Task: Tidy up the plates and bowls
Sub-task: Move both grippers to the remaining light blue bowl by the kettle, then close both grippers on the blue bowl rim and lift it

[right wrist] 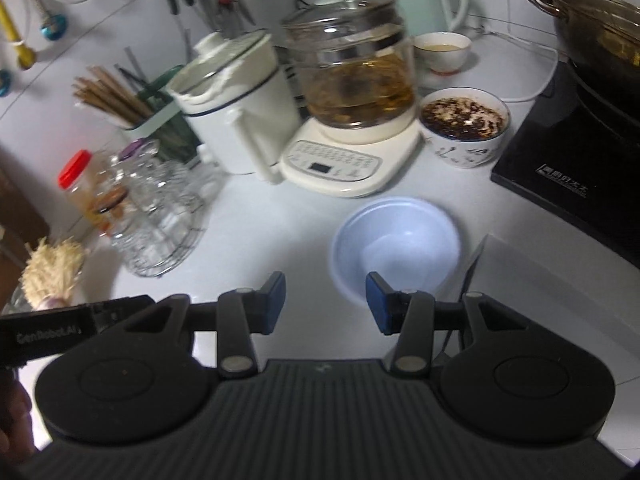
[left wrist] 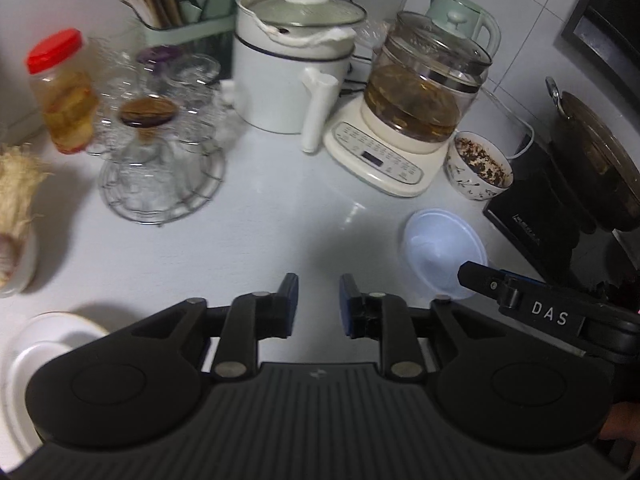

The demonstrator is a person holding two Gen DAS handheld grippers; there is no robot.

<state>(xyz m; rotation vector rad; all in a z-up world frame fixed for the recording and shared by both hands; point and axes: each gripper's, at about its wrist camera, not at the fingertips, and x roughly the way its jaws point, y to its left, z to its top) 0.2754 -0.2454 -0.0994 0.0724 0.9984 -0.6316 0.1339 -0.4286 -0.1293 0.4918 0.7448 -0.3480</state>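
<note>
A pale blue bowl (right wrist: 396, 244) sits empty and upright on the white counter (right wrist: 288, 232), just beyond my right gripper (right wrist: 326, 296). That gripper is open with nothing between its blue pads, and its right finger (right wrist: 378, 304) overlaps the bowl's near rim in this view. My left gripper (left wrist: 319, 300) is open with a narrow gap over bare counter. The blue bowl (left wrist: 444, 252) lies to its right. A white plate (left wrist: 40, 352) shows at the lower left, partly hidden by the tool. A patterned bowl (right wrist: 464, 128) with dark contents stands behind.
Behind the blue bowl stand a glass kettle on a cream base (right wrist: 352, 160), a white pot (right wrist: 236, 112), a chopstick holder (left wrist: 188, 16) and glasses on a wire rack (left wrist: 160, 168). A black induction cooker with a wok (right wrist: 580, 152) fills the right. A white board (right wrist: 552, 292) lies nearby.
</note>
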